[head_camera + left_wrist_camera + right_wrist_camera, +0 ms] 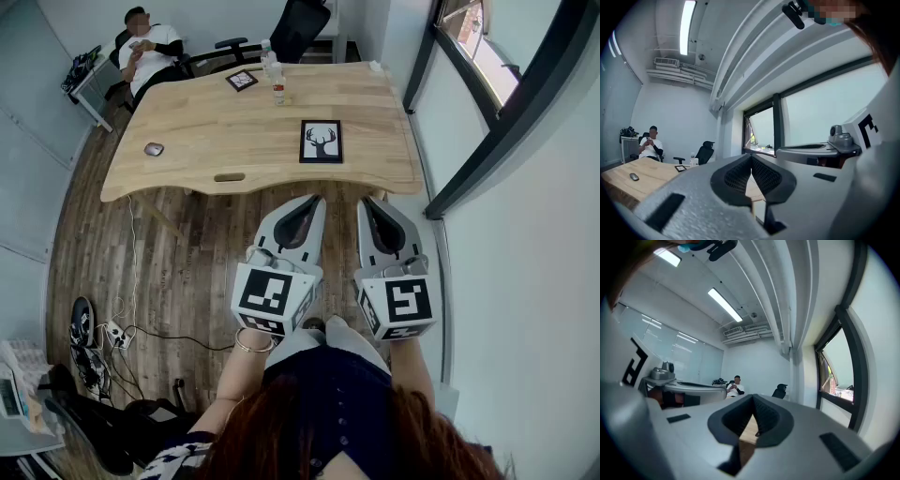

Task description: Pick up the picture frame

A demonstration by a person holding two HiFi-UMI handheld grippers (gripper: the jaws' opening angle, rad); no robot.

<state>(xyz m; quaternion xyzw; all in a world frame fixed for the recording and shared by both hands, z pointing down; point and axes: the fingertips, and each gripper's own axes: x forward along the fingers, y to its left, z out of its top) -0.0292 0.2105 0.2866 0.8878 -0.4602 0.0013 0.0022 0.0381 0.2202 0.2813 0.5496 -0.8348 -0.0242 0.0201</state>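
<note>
Picture frame [321,141]: one black frame holding a dark deer-head silhouette on white is being shown lying flat on the wooden counter [187,141], in the near right part of the top, well apart from both grippers.

Writing: the labels on the bottles [275,80] clustered toward the far edge are being rendered too small to be read, and the number of bottles cannot be told. Each marker cube, the left marker cube [272,295] and the right marker cube [403,302], is being shown with square black-and-white patterns.

Fingers: the left gripper [314,202] and the right gripper [367,204], two in all, are being held side by side and level over the wooden floor [187,244], before the counter's near edge and pointing toward it. The left fingers [736,178] are being pressed together with nothing between them. The right fingers [766,420] are likewise being pressed together and empty, with only a sliver of the counter being seen past their tips.

Counts: two frames are being carried by the counter, the smaller frame [242,80] lying just beside the bottles. One small dark object [154,149] is resting near the left edge. One person [150,52] is being seen seated at the far left corner, and one black office chair [298,26] is standing behind the far edge.
</note>
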